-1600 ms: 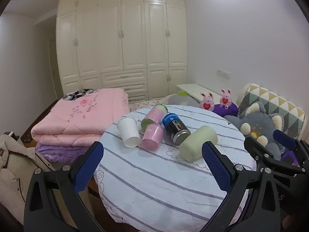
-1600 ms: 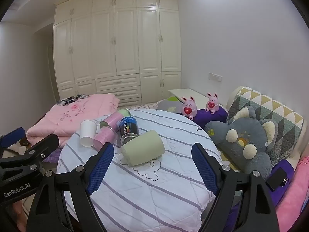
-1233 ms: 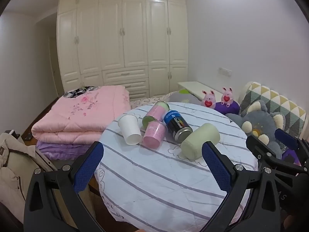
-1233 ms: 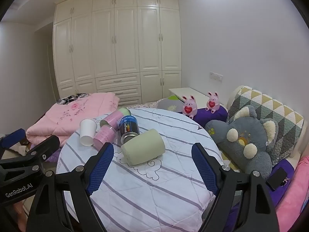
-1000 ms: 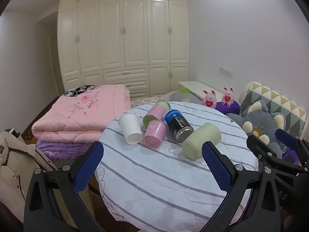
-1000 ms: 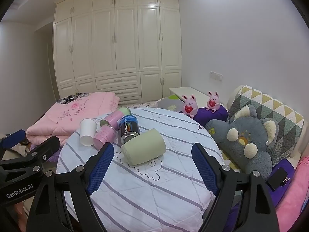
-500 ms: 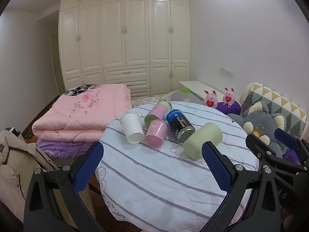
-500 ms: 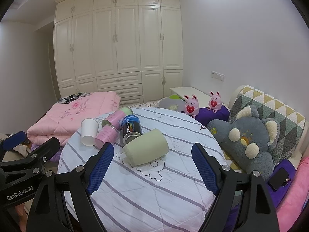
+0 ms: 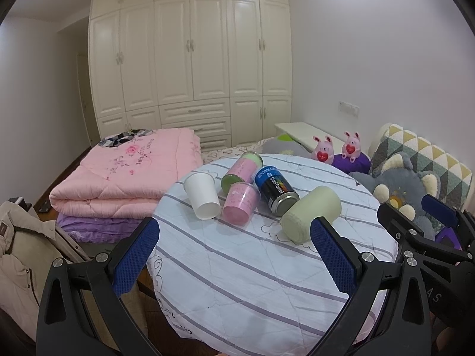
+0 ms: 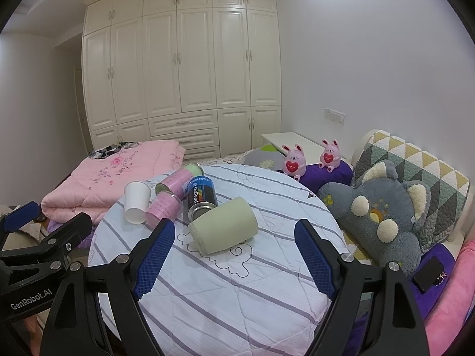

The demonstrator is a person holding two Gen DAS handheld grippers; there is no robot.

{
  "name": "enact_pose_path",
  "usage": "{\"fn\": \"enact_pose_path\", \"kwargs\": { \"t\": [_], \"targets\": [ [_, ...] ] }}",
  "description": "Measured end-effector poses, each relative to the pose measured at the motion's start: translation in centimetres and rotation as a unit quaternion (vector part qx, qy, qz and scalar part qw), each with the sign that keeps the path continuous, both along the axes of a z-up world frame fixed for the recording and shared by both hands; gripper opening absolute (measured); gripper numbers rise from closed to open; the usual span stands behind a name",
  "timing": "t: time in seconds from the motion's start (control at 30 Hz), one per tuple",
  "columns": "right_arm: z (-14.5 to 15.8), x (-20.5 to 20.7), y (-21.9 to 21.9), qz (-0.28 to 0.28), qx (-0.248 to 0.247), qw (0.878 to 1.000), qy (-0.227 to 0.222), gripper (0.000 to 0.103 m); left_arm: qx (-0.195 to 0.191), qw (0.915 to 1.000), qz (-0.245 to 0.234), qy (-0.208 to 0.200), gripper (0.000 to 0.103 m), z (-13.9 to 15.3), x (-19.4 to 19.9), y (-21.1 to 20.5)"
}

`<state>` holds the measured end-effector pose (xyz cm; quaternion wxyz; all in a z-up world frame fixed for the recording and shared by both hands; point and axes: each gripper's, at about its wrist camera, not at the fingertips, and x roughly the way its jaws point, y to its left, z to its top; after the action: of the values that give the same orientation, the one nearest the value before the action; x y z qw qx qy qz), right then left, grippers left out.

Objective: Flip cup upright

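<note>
Pale green cup [image 10: 223, 226] lies on its side, matte, unheld

Blue-and-black can [image 9: 276, 190]: we read "CoolTowel" in white along its side, under a smaller white line near the blue end that starts "COOL" and blurs after that.
Left tool's black frame [image 10: 31, 295]: from the right wrist view we read "GenRobot.AI" in pale letters.
Right tool's frame [image 9: 435, 296]: from the left wrist view we make out only "AS", the rest cut off.
Pink cup [image 9: 240, 203]: faint print, too small for us to read.
</note>
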<state>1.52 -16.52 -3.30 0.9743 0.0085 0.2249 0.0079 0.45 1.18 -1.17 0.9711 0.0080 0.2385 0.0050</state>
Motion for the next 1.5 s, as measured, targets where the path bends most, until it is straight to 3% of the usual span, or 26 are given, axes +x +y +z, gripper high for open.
{"fn": "enact_pose_path", "kwargs": {
  "t": [0.87, 1.1, 1.5],
  "targets": [
    [-0.8, 1.1, -0.4, 0.004, 0.004, 1.0, 0.012, 0.083, 0.008, 0.9997, 0.0, 0.021, 0.103, -0.9, 1.3, -0.3],
    [-1.7, 2.5, -0.5, 0.007, 0.022, 0.999, 0.035, 0.083, 0.013, 0.9992, 0.002, 0.037, 0.103, -1.6, 2.6, -0.1],
    [-4.3, 6.2, -0.8, -0.005, 0.096, 0.99, 0.105, 0.083, 0.025, 0.9972, 0.017, 0.068, 0.103, -3.7, 6.4, 0.0]
  ]
}}
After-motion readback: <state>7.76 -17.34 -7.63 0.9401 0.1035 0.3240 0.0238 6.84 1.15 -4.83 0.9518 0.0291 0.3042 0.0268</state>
